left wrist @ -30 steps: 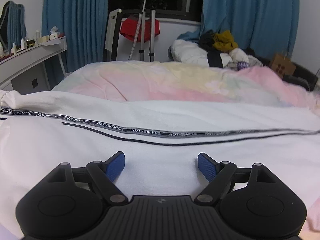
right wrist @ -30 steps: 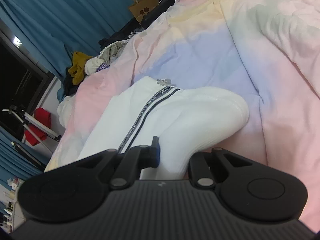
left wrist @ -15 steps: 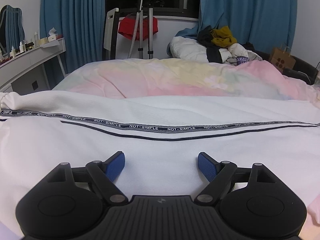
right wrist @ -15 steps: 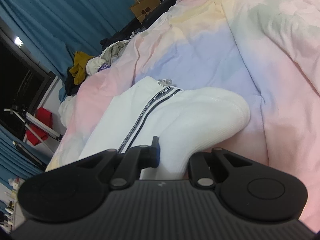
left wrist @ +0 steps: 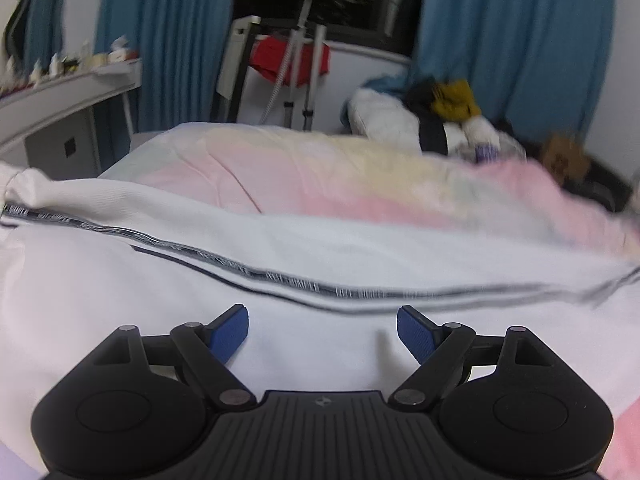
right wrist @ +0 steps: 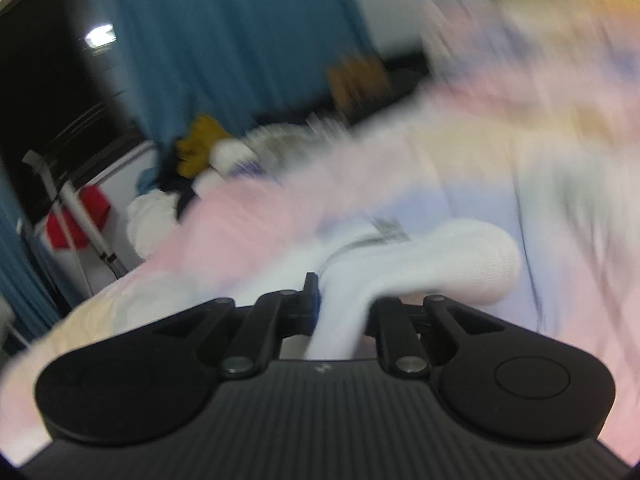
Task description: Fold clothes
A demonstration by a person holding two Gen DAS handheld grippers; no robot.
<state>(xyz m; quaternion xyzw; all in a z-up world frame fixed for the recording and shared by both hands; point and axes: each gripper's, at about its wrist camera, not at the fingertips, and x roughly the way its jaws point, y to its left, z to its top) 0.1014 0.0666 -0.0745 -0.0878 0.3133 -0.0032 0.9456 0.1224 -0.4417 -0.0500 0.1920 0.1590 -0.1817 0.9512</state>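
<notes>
Since a second ago the right gripper (right wrist: 340, 312) has lifted and rolled, so its whole view is smeared now; the white pants (left wrist: 280, 280) have shifted too, and their black stripe (left wrist: 288, 280) now sags toward the right in the left view, where it ran almost straight before.

That right gripper has its jaws pinched nearly together on a thick bunch of the white cloth; the fat rolled end of the pants (right wrist: 452, 260) sticks out just past its tips and to their right. The left gripper (left wrist: 322, 334) has its blue pads (left wrist: 228, 332) standing wide apart with nothing between them; it hovers just over the pants, which lie spread right in front of it and run off to both sides on the pink bed cover (left wrist: 360, 184).

The pants look soft, light and floppy; they will bend and droop wherever they are not held, and the ribbed cloth should not slip much between the pads. A good place to take hold, I think, is the plain cloth just ahead of the left tips, on the near side of the stripe; grabbing one edge alone would let the rest sag.
</notes>
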